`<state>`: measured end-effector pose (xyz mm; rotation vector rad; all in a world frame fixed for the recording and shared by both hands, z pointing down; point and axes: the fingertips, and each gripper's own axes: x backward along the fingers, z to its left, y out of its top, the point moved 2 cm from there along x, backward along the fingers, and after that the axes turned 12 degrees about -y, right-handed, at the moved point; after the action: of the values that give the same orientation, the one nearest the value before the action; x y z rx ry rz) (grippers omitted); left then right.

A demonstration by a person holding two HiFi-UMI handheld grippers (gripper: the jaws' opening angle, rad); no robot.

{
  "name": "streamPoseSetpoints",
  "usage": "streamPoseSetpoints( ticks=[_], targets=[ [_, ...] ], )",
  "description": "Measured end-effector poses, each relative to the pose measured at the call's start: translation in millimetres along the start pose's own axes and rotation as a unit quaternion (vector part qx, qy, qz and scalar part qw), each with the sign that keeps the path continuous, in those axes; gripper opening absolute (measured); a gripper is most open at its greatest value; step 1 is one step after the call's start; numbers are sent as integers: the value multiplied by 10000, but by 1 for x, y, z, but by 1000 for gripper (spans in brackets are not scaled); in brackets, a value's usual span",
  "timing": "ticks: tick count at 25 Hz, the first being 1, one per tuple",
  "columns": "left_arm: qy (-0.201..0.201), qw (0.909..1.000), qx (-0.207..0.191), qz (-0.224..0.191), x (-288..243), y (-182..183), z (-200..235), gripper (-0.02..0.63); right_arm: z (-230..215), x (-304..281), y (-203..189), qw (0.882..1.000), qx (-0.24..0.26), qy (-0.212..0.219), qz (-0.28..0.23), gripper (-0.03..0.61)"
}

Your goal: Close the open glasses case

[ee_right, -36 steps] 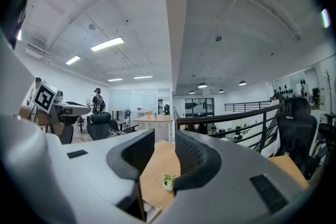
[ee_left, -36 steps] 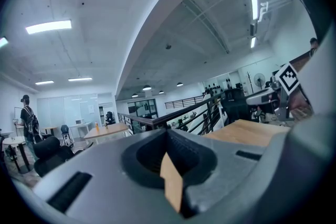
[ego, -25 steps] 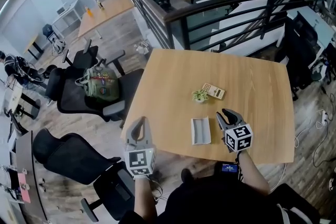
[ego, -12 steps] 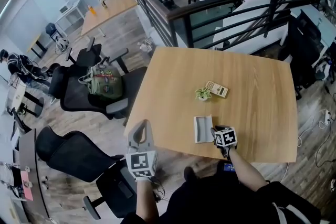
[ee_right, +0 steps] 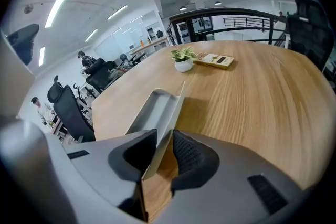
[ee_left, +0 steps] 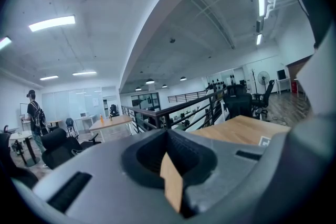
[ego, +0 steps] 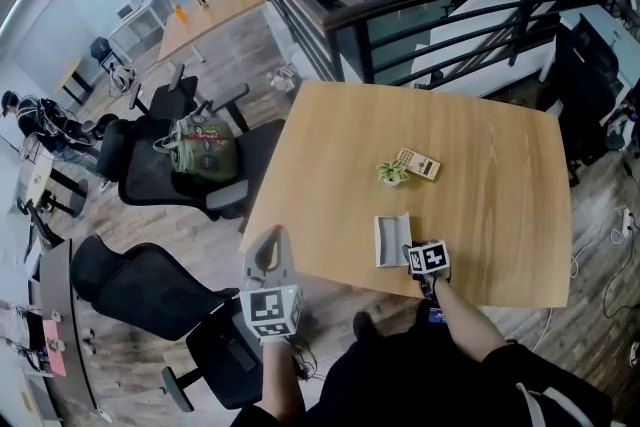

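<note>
The right claw (ee_right: 164, 136) points down at the table (ee_right: 252, 107), its jaws standing apart around the raised lid (ee_right: 168, 122) of the glasses case (ego: 391, 240). The thin lid rises edge-on between the pads. Bare wood shows between it and the right-hand pad; on the other side the lid covers the pad, so it may or may not touch there. The claw clamps nothing.

The case's grey tray (ee_right: 149, 113) lies open just ahead of the claw, left of the lid, flat on the wood near the table's near edge. Farther ahead, well apart from the case, stands a small potted plant (ee_right: 183, 60), with a flat tan slab (ee_right: 214, 60) just beside it on the right. Beyond the table runs a dark railing (ee_right: 236, 12).

Well to the left of this claw, off the table's edge, the left claw (ego: 268, 250) looks out across the room. Its jaws are closed together with nothing between them.
</note>
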<state>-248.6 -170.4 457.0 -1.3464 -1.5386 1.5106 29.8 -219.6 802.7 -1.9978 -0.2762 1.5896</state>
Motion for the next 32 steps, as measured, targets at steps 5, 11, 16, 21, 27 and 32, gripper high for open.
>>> streamPoseSetpoints(
  ticks=[5, 11, 16, 21, 27, 32],
  targets=[
    [-40, 10000, -34, -42, -1, 2, -1, 0, 1, -4, -1, 10000, -5, 1, -11, 109],
    [-43, 10000, -36, -59, -3, 5, -2, 0, -2, -4, -2, 9999, 92, -68, 15, 86],
    [-73, 10000, 14, -15, -2, 4, -5, 0, -5, -4, -3, 9997, 151, -174, 19, 71],
    [-90, 9999, -69, -67, -1, 6, -5, 0, -7, -5, -1, 9993, 229, -286, -2, 58],
    [-91, 9999, -25, -84, -3, 9, -7, 0, -12, 0, 2, 9985, 314, -443, -38, 44],
    [-147, 9998, -46, -124, -5, 11, -11, 0, -19, 1, 7, 9970, 482, -603, -96, 35]
  ],
)
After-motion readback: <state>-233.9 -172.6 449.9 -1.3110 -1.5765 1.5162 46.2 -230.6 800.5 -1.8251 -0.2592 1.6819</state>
